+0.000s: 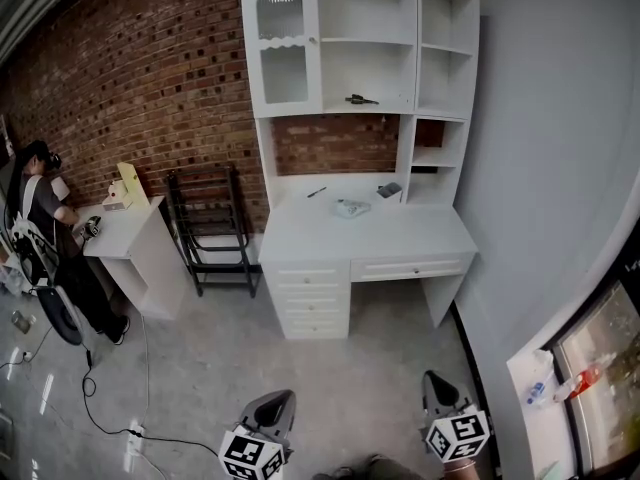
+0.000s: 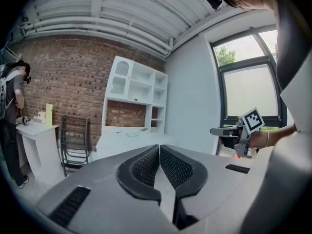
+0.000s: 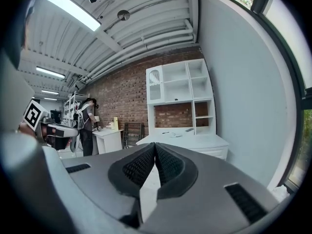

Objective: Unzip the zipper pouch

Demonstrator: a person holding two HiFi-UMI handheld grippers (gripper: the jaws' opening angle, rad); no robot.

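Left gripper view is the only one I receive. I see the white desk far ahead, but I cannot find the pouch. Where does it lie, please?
Observer: The head view shows a small pale item, probably the pouch, lying toward the back of the desk, left of a dark flat object.
Operator: Does the right claw hold anything?
Observer: No; the right gripper view shows the right claw shut and empty.
Operator: How do both claws stand to the desk?
Observer: In the head view the left claw and the right claw sit at the bottom edge, with floor between them and the desk.
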